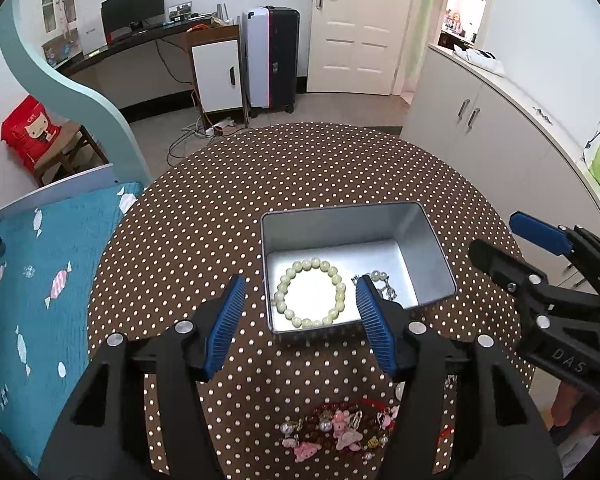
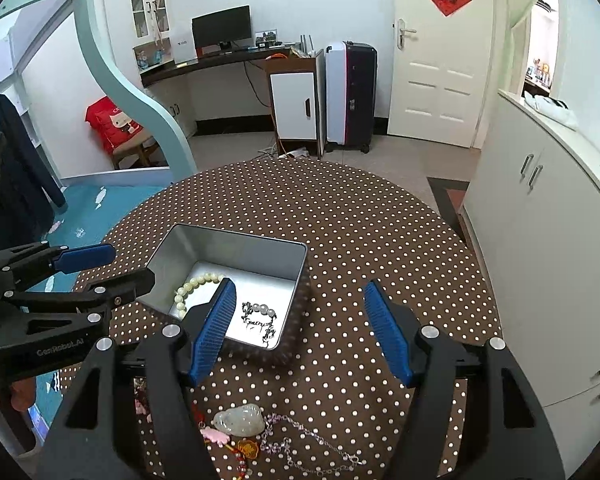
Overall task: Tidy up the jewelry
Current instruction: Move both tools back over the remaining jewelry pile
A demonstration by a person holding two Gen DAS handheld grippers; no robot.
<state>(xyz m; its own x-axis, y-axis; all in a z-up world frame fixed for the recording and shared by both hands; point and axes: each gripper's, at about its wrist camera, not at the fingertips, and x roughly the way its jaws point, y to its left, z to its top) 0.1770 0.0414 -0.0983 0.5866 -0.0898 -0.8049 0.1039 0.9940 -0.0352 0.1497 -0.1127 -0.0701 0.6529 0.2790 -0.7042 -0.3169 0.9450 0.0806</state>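
Note:
A silver metal tin stands open on the round polka-dot table. Inside lie a pale green bead bracelet and a pearl-and-chain piece. My left gripper is open and empty, hovering above the tin's near edge. My right gripper is open and empty, just right of the tin; it also shows in the left wrist view. Near me lie a dark red bead strand with pink charms, a pale jade pendant and a silver chain.
A bed with a blue candy-print cover borders the table on the left. White cabinets stand close on the right. A desk with a monitor, a suitcase and a door lie beyond the table's far edge.

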